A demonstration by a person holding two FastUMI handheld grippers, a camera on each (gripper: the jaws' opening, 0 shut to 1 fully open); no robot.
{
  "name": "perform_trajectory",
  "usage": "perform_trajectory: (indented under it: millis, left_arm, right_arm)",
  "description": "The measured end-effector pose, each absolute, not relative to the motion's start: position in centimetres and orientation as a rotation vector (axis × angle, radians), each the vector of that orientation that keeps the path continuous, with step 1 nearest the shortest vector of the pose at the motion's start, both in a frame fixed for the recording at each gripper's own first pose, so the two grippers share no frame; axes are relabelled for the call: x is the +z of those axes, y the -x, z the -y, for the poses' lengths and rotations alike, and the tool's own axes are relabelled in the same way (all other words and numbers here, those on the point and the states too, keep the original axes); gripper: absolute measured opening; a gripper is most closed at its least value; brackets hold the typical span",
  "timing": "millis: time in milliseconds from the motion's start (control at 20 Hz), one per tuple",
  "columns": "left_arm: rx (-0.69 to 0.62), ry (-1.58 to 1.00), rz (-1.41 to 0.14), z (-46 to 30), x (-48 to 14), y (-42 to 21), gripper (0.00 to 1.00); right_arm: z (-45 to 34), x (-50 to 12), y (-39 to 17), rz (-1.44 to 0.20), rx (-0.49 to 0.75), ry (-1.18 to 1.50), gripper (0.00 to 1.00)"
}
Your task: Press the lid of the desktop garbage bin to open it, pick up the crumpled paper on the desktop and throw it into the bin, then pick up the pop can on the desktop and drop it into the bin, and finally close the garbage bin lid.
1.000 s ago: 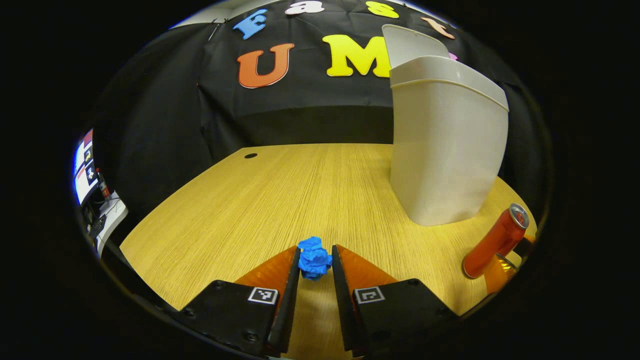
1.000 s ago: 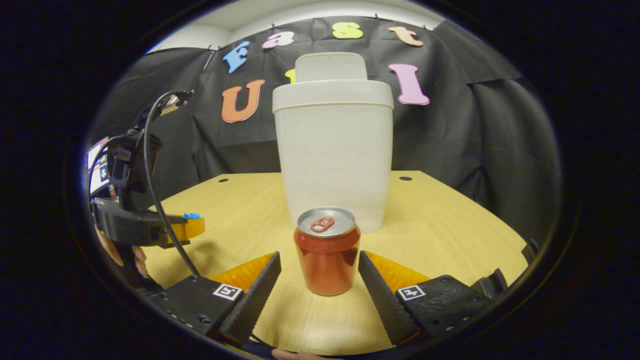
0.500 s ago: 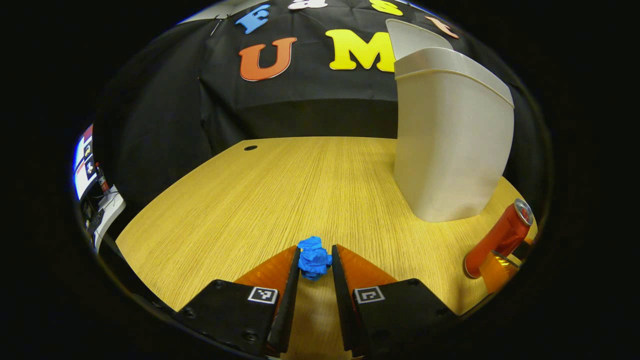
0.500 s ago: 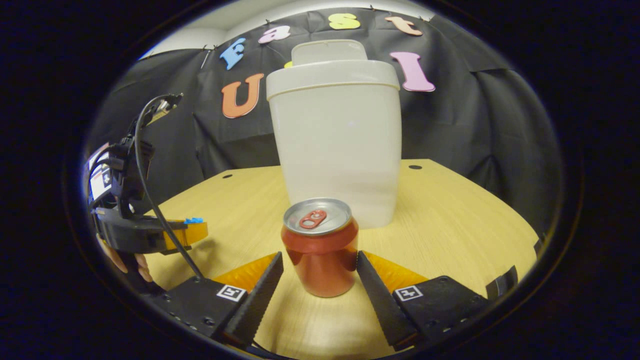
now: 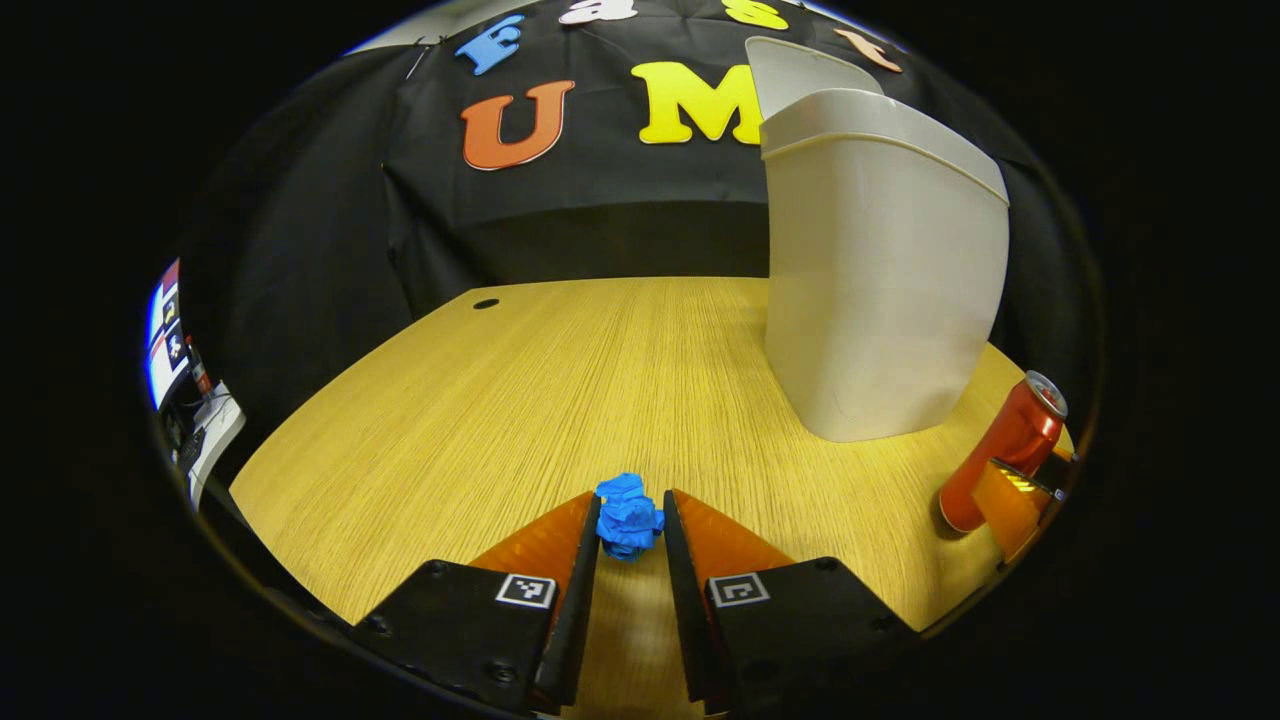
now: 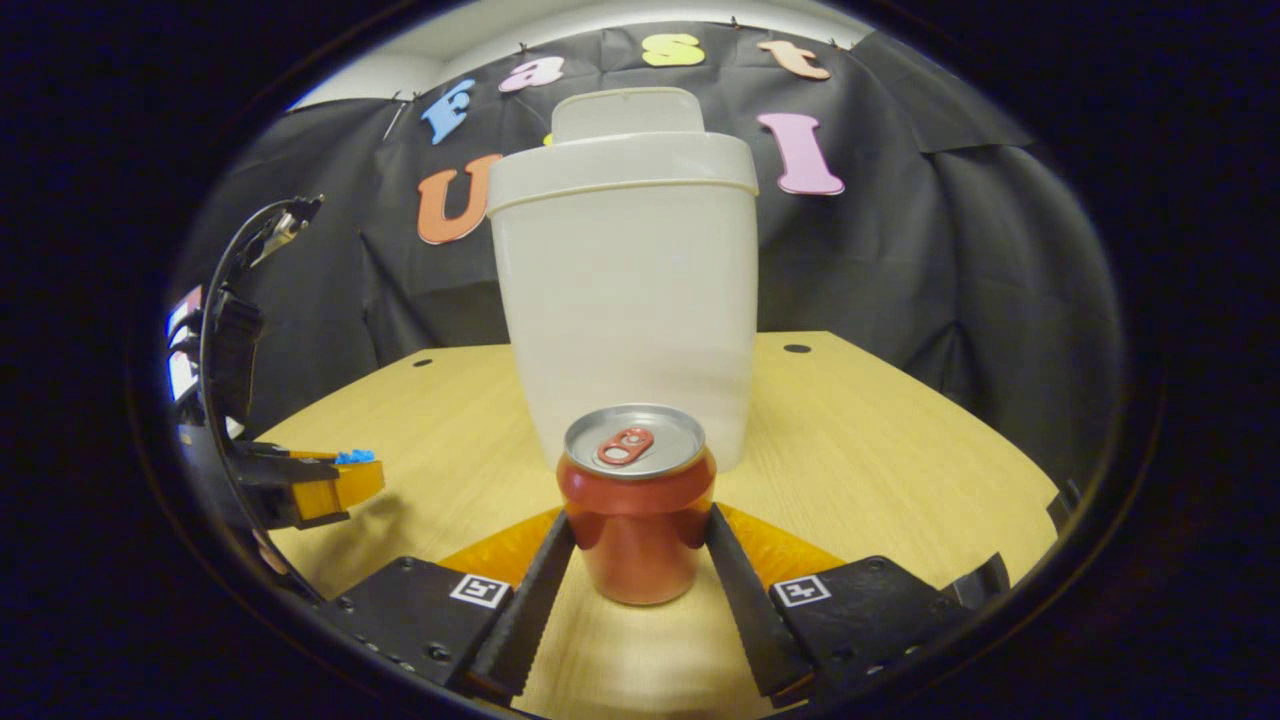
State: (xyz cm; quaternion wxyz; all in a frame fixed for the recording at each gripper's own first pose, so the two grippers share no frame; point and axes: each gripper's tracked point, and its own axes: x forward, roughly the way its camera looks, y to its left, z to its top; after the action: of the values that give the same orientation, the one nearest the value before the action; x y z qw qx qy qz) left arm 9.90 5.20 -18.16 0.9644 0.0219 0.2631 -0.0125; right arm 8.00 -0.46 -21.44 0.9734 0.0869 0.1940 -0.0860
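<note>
Your right gripper has just closed its fingers onto the red aluminium pop can on the wooden counter, while your left gripper pinches the crumpled blue paper, so both loads look ready for the lid-up white plastic bin.

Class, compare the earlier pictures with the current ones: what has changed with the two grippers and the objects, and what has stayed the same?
The right gripper closed in on the pop can; its fingers, apart a second ago, now press both sides. The left gripper stayed clamped on the crumpled paper. The garbage bin stands unmoved with its lid raised, and the can remains upright on the table.
</note>
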Motion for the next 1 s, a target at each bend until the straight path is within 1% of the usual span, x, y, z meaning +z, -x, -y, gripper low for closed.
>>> perform_trajectory:
  millis: [150,450,700,1000]
  left_arm:
    - [-0.024,-0.026,-0.477,-5.3,-16.1,-9.6,0.41]
    - [-0.035,0.000,-0.326,-5.2,-9.5,-8.1,0.41]
    - [-0.051,0.010,-0.224,-4.8,-4.7,-6.4,0.41]
    - [-0.040,0.020,-0.153,-4.0,0.4,-5.5,0.41]
  right_arm:
    - [1.2,-18.4,-7.1,-0.356,-0.171,-0.192,0.80]
    - [2.4,-11.3,-5.0,-0.244,-0.154,-0.161,0.80]
    - [4.0,-5.5,-3.2,-0.154,-0.172,-0.127,0.80]
    - [5.2,0.6,-1.8,-0.075,-0.145,-0.126,0.80]
